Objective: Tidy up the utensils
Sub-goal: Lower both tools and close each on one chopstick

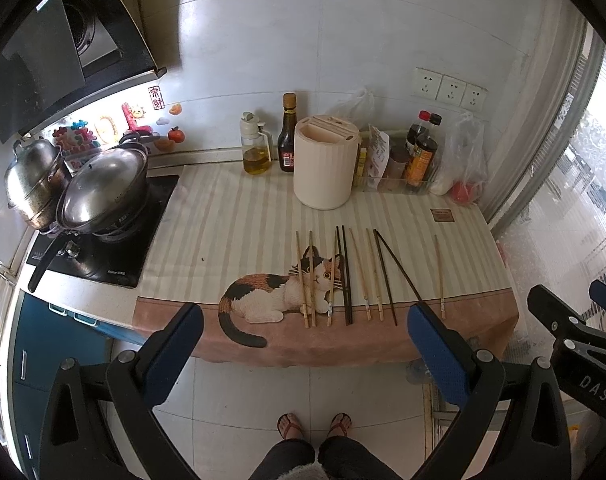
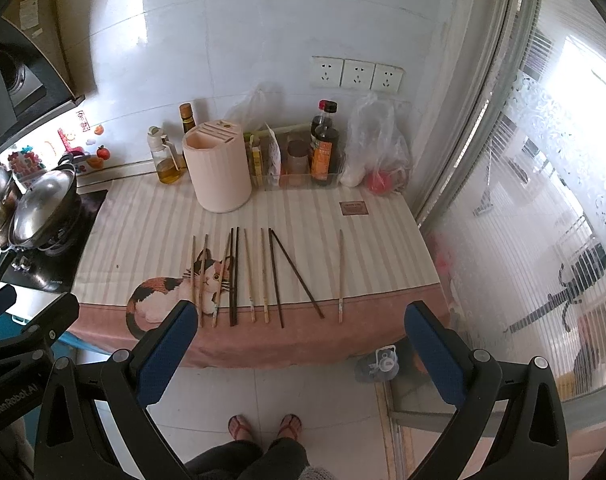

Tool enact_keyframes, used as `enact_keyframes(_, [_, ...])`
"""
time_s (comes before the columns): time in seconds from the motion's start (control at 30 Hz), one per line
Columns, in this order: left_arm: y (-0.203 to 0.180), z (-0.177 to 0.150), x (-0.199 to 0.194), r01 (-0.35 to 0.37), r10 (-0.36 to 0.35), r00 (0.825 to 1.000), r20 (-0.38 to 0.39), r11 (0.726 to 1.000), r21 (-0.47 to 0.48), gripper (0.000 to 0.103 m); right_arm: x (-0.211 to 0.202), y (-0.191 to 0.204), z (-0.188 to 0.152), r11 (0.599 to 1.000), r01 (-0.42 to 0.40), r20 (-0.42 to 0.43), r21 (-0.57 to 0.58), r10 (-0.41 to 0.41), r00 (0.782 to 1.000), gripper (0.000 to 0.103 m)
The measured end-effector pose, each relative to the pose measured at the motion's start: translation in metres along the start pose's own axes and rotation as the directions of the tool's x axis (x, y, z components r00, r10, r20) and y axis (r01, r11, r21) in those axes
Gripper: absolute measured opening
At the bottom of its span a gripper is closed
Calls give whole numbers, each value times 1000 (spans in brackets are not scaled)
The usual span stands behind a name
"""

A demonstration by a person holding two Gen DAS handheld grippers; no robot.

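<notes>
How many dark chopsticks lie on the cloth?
4. A dark pair lies at the right edge of the cat print; a straight dark stick and a slanted dark stick lie further right, meeting at their far ends. None appears hidden.

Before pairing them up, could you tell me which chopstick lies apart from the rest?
The pale bamboo chopstick at the far right of the row, alone beyond the splayed dark pair.

Both my cameras sit back from the counter, looking forward and down along my open fingers. Ahead of both finger pairs lie the same chopsticks (image 1: 345,276) (image 2: 234,276) and cat cloth (image 1: 263,292) (image 2: 163,292). My left view reaches the stove (image 1: 99,248); my right takes in the window (image 2: 543,200).
</notes>
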State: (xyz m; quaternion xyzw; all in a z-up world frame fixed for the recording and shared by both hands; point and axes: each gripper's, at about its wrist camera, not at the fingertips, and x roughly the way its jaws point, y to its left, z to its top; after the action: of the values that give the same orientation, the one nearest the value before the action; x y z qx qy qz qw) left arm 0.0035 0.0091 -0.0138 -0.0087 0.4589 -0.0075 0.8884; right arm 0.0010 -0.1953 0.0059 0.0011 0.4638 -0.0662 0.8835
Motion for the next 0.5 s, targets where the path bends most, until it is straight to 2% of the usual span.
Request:
enact_keyframes(0.07, [0, 3, 4, -15, 15, 1000, 12, 1000, 3, 103, 4, -1, 2, 1000, 2, 0, 13, -2, 1000, 103])
enact_keyframes(0.2, [3, 12, 16, -77, 74, 992, 98, 997, 18, 103, 16, -6, 6, 999, -31, 36, 44, 30, 999, 103])
enact_keyframes(0.27, [5, 16, 25, -91, 87, 989, 115, 995, 27, 103, 27, -6, 10, 998, -36, 29, 49, 35, 999, 103])
enact_keyframes(0.5, [19, 33, 74, -70, 66, 990, 121, 997, 28, 103, 85, -14, 16, 991, -16, -15, 135, 18, 1000, 103])
